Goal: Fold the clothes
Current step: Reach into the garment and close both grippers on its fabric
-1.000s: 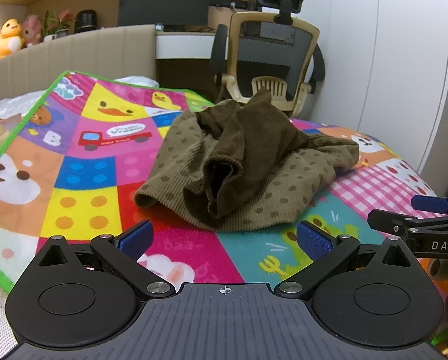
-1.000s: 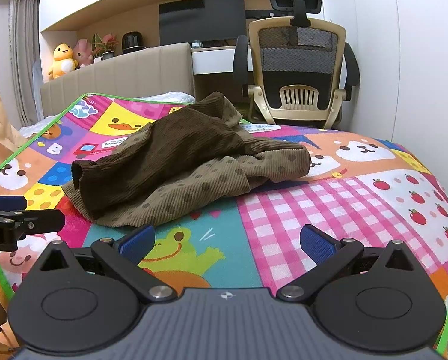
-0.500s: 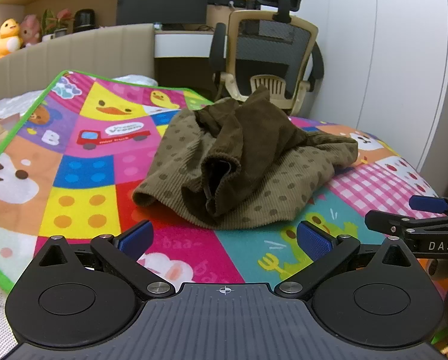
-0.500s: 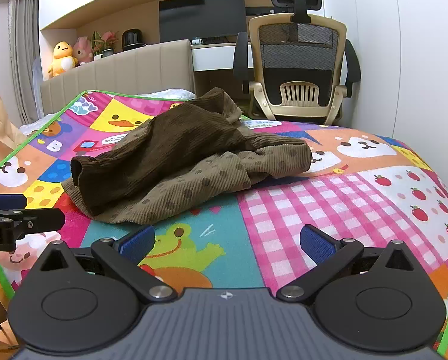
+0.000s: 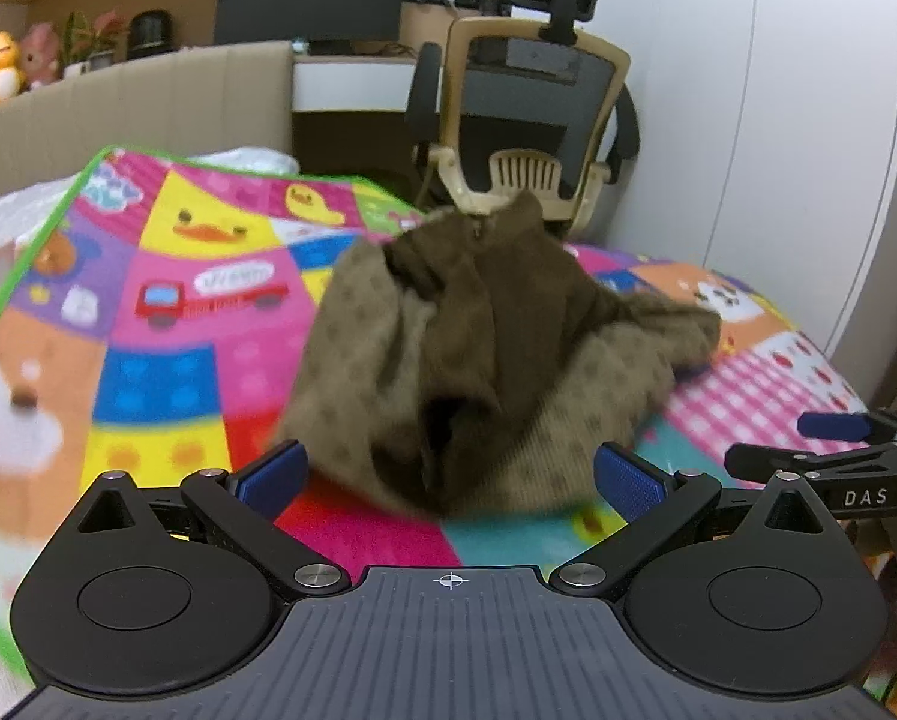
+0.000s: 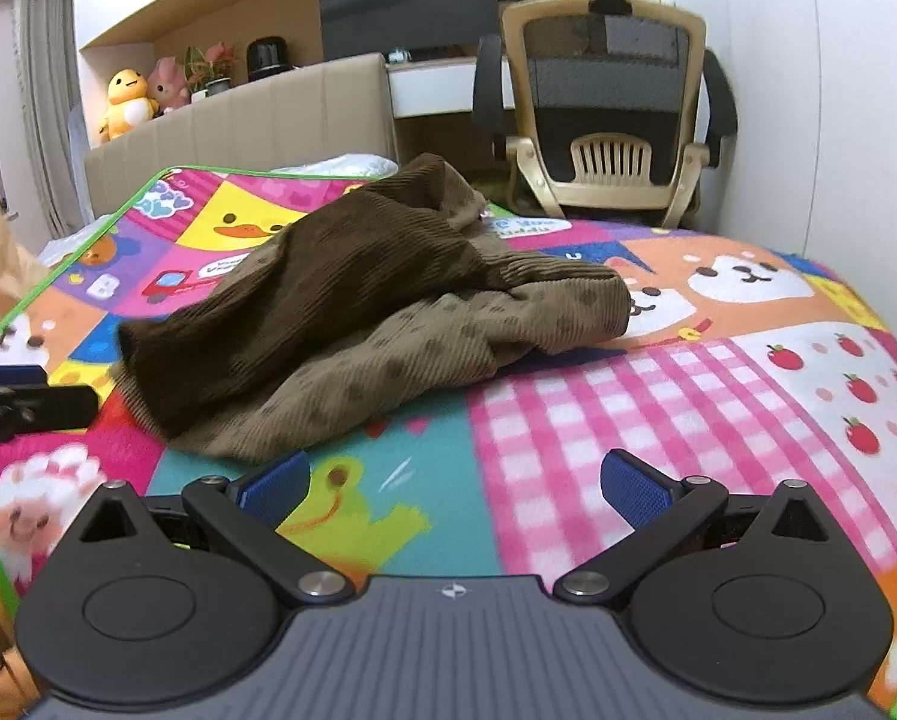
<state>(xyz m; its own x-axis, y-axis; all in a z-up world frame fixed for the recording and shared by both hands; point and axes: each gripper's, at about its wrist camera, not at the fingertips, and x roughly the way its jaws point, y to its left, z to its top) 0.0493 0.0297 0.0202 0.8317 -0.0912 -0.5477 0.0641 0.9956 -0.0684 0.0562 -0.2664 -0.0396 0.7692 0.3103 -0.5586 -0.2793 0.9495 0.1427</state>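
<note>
Item: brown corduroy garment (image 5: 484, 360), crumpled in a heap on the patterned play mat (image 5: 166, 360); unfolded; long axis apparently running from the near-left dark cuff up toward the office chair (image 6: 604, 114). Left gripper (image 5: 448, 474): jaws wide apart, empty; the heap's near hem lies dead ahead, just beyond the blue pads, so this hand judged nearer. Right gripper (image 6: 454, 483): jaws apart, empty; garment lies ahead and to its left, hem beside its left pad; view slightly blurred.
</note>
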